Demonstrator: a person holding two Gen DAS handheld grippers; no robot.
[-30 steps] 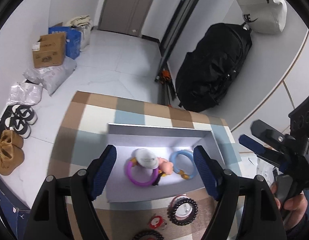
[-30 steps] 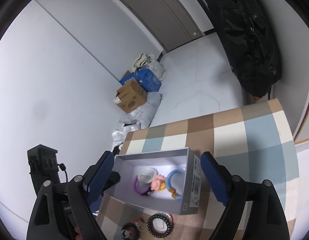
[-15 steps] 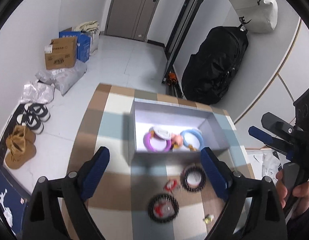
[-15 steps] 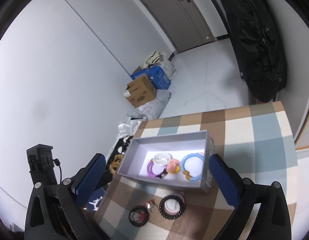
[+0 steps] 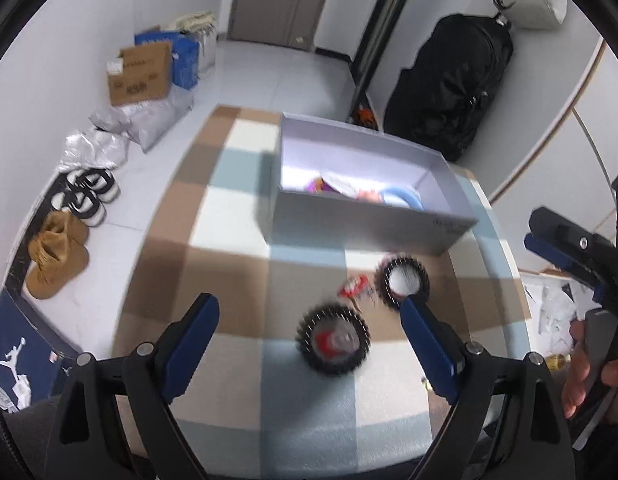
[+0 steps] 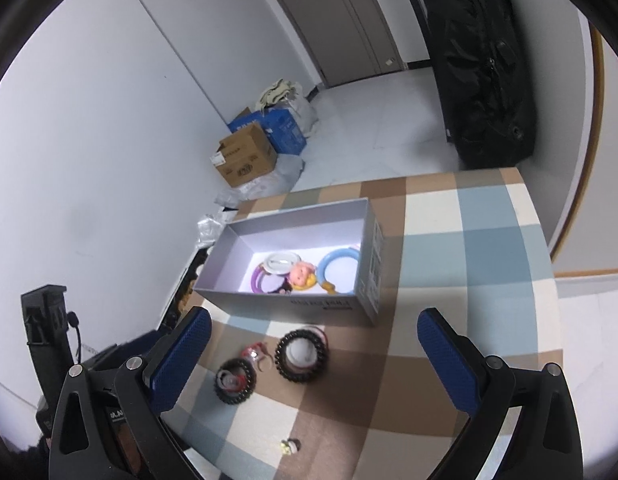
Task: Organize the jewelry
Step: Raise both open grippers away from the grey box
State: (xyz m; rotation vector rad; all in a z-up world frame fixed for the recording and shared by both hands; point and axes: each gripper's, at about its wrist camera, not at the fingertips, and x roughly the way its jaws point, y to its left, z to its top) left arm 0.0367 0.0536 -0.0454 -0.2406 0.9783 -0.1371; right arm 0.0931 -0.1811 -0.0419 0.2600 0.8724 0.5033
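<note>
Left wrist view: the left gripper (image 5: 307, 320) is hanging above the checked tablecloth (image 5: 229, 240) with its jaws spread wide and nothing between the pads. The jaws have just been opening. A black beaded bracelet (image 5: 333, 340) is lying just ahead of the gap between the fingers; a second black beaded bracelet (image 5: 403, 284) is sitting beyond the right fingertip, with a small red trinket (image 5: 355, 286) beside it. Farther ahead the grey box (image 5: 373, 220) is standing open, coloured rings showing over its near wall. The right gripper (image 5: 565, 252) is reaching in from the right edge, a hand (image 5: 589, 364) gripping its handle.

Right wrist view: the right gripper (image 6: 309, 340) is also spread fully, pinching nothing, its jaws having just been opening. Both bracelets are lying between and below its fingertips. Directly ahead, the box is holding a purple ring (image 6: 265, 280), a blue ring (image 6: 339, 268), a white disc (image 6: 281, 261) and a small doll figure (image 6: 303, 274). A tiny charm (image 6: 289, 446) is lying nearer the camera.
</note>
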